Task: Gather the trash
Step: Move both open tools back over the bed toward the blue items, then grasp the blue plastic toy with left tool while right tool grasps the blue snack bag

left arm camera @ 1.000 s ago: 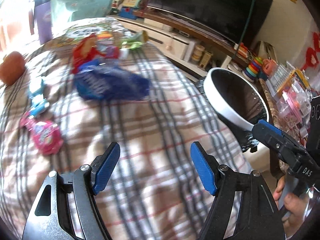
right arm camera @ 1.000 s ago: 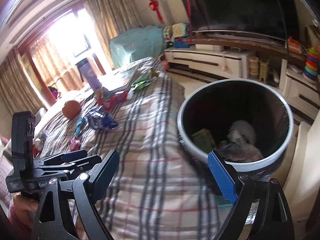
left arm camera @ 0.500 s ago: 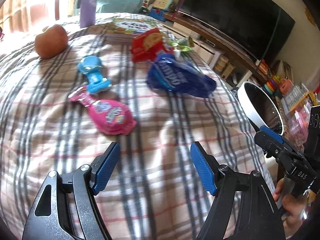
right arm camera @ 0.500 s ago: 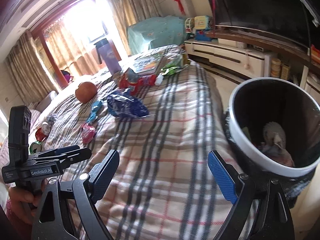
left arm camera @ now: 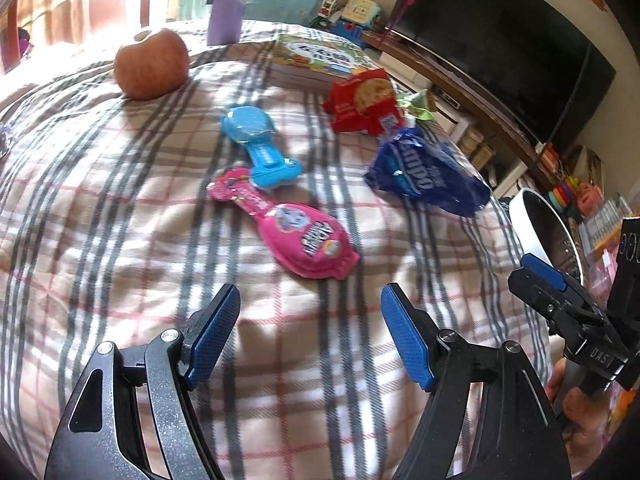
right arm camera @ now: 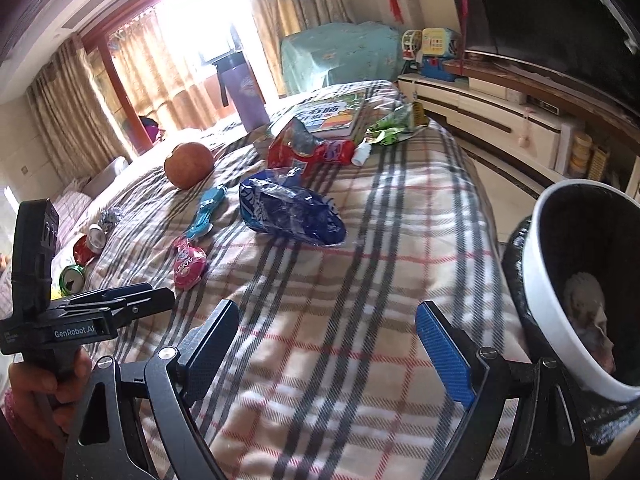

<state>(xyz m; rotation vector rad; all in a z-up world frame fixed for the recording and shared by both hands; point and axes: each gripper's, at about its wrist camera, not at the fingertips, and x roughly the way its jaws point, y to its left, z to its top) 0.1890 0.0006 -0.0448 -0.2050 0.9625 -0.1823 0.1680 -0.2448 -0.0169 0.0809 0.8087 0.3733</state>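
Note:
Wrappers lie on a plaid blanket (left arm camera: 120, 240). A pink candy pack (left arm camera: 296, 236) (right arm camera: 188, 264) rests just ahead of my left gripper (left arm camera: 310, 316), which hangs open and empty above the blanket. Beyond it lie a blue candy pack (left arm camera: 260, 148) (right arm camera: 206, 212), a crumpled dark blue bag (left arm camera: 428, 176) (right arm camera: 292, 212), a red snack bag (left arm camera: 364, 102) (right arm camera: 308, 152) and a green wrapper (left arm camera: 418, 104) (right arm camera: 392, 126). My right gripper (right arm camera: 328, 336) is open and empty over the blanket. The white-rimmed bin (right arm camera: 580, 300) (left arm camera: 536, 220) stands off the bed's right edge, with crumpled trash inside.
An apple (left arm camera: 152, 64) (right arm camera: 188, 164), a purple bottle (right arm camera: 244, 92) and a book (right arm camera: 332, 116) sit at the far side. Cans (right arm camera: 80, 256) lie at the left edge. A TV stand (right arm camera: 500, 108) runs along the right wall, with floor between it and the bed.
Both grippers swung left, away from the bin and over the blanket. The bin slid toward the right edge in both views and the wrappers came nearer. Jaws stayed open.

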